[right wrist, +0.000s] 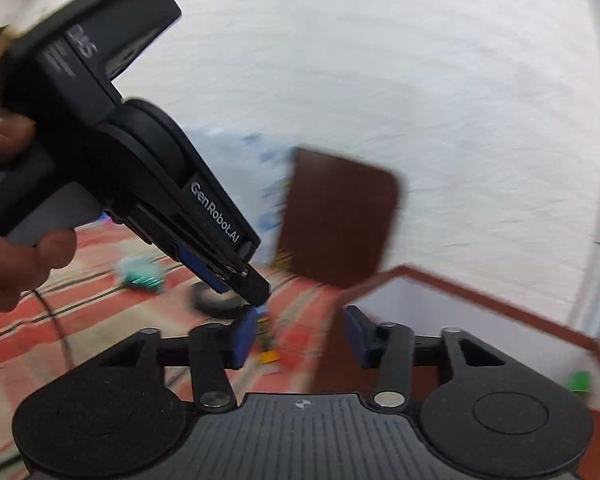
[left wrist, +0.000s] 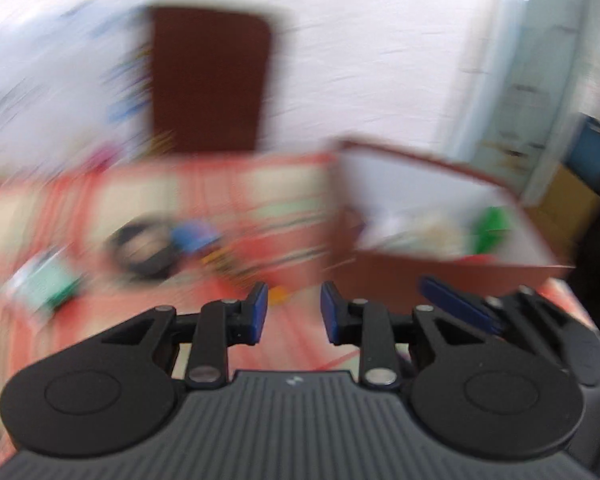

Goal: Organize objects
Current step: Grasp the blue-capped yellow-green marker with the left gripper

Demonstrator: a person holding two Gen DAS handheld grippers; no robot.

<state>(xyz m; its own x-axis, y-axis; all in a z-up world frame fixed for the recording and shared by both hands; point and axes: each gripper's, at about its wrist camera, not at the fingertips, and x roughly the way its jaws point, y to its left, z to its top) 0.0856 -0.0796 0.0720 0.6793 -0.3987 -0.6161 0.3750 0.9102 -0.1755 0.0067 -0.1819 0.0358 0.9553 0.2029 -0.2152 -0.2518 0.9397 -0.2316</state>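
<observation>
Left wrist view: left hand-held gripper (left wrist: 293,312) open, empty; blurred orange piece (left wrist: 278,295) lay just ahead between jaws on striped cloth (left wrist: 300,344). Right hand-held gripper (right wrist: 296,336) open; box (left wrist: 440,216) right.

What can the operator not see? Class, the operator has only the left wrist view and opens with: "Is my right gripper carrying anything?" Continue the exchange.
Observer: No. The right gripper is open, with nothing between its fingers.
Operator: Who holds my left gripper?
Observer: A bare hand grips its handle, at the left edge of the right wrist view.
Operator: Is there anything on the cloth that I miss?
Observer: A thin black cable runs across the striped cloth below that hand.
</observation>
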